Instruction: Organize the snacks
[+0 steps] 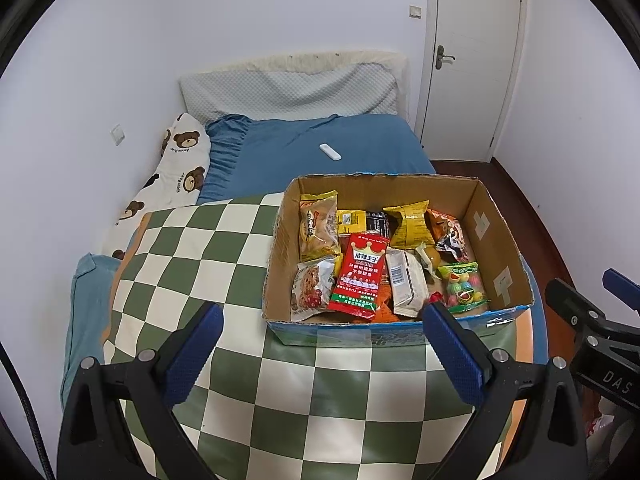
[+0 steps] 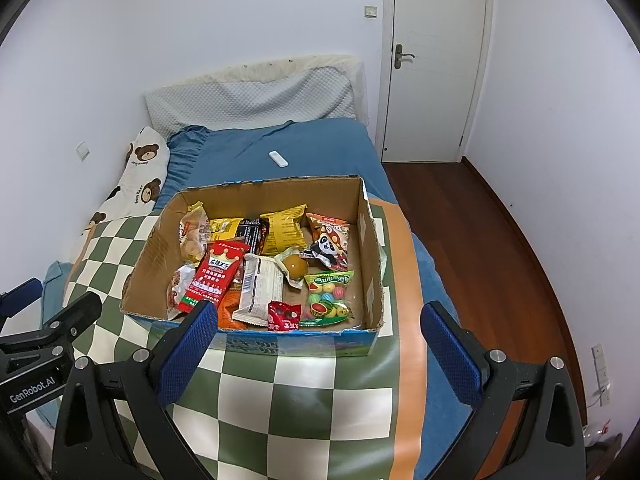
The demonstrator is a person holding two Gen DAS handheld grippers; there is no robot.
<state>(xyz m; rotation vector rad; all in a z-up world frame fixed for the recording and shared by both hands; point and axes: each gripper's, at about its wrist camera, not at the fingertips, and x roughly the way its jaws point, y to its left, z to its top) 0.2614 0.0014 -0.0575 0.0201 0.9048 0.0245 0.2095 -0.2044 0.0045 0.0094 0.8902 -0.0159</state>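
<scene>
An open cardboard box (image 1: 496, 236) (image 2: 370, 248) sits on a green-and-white checked blanket (image 1: 224, 248) (image 2: 304, 396) on a bed. Inside lie several snack packs: a red packet with a crown (image 1: 360, 276) (image 2: 214, 276), yellow bags (image 1: 412, 226) (image 2: 284, 230), a white wrapped bar (image 1: 406, 284) (image 2: 258, 288), a bag of coloured candy balls (image 1: 464, 286) (image 2: 328, 300) and a panda pack (image 2: 330, 246). My left gripper (image 1: 324, 352) hangs open before the box's near wall, nothing between its fingers. My right gripper (image 2: 320, 354) is likewise open and empty at the near wall.
A blue sheet (image 1: 320, 140) covers the far bed, with a white remote (image 1: 330, 152) (image 2: 278, 159) on it. A bear-print pillow (image 1: 176, 172) lies along the left wall. A closed white door (image 2: 432, 60) and wooden floor (image 2: 500, 240) are at the right.
</scene>
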